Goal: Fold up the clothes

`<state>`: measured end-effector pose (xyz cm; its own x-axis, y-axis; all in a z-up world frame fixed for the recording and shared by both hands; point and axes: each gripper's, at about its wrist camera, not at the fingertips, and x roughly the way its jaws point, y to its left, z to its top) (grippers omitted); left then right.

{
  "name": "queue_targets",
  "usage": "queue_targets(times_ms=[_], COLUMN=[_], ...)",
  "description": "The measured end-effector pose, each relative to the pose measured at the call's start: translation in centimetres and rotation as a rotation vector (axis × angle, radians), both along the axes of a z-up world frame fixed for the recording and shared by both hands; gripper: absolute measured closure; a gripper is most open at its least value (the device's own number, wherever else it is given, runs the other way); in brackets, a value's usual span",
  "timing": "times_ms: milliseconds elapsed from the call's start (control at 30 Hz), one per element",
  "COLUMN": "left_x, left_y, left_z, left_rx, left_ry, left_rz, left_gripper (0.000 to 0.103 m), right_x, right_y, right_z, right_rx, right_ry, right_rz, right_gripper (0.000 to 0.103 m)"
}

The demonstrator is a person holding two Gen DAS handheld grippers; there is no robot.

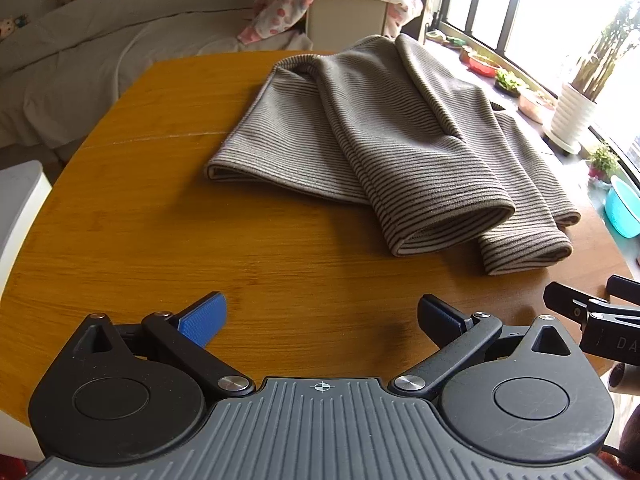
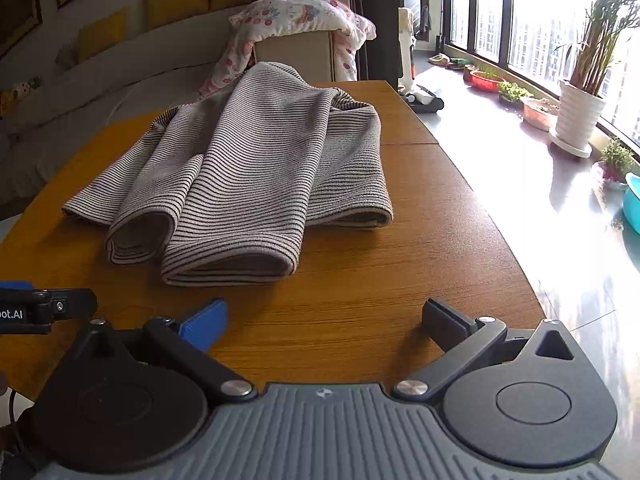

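Note:
A grey garment with thin dark stripes (image 1: 380,144) lies on the wooden table (image 1: 160,216), its two sleeves folded in over the body with cuffs toward me. In the right wrist view the same striped garment (image 2: 248,168) lies ahead and slightly left. My left gripper (image 1: 322,320) hovers over bare wood short of the cuffs, open, nothing between its fingers. My right gripper (image 2: 324,322) is likewise open and empty over the table's near edge. Part of the right gripper (image 1: 592,312) shows at the left wrist view's right edge; part of the left gripper (image 2: 40,308) shows at the other view's left edge.
A sofa with a floral quilt (image 2: 296,12) stands beyond the table. To the right, the windowsill floor holds a white plant pot (image 2: 576,120), small planters (image 2: 486,80) and a turquoise basin (image 1: 624,208). A white object (image 1: 20,208) sits at the table's left edge.

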<state>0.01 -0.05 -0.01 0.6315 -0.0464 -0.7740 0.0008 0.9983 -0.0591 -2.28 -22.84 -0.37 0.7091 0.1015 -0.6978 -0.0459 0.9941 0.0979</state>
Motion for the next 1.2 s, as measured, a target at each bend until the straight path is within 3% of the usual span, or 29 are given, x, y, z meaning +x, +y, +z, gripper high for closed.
queue_targets(times_ms=[400,1200], left_x=[0.0,0.0], left_y=[-0.3,-0.3], left_z=[-0.1,-0.1], left_rx=[0.012,0.016], left_ry=[-0.002,0.006], left_rz=[0.001,0.001], left_gripper=[0.000,0.000], right_x=[0.6,0.1], right_y=[0.7,0.6], right_z=[-0.3,-0.4], right_rx=[-0.078,-0.082], right_ry=[-0.021,-0.010], right_rz=[0.003,0.002], right_gripper=[0.000,0.000])
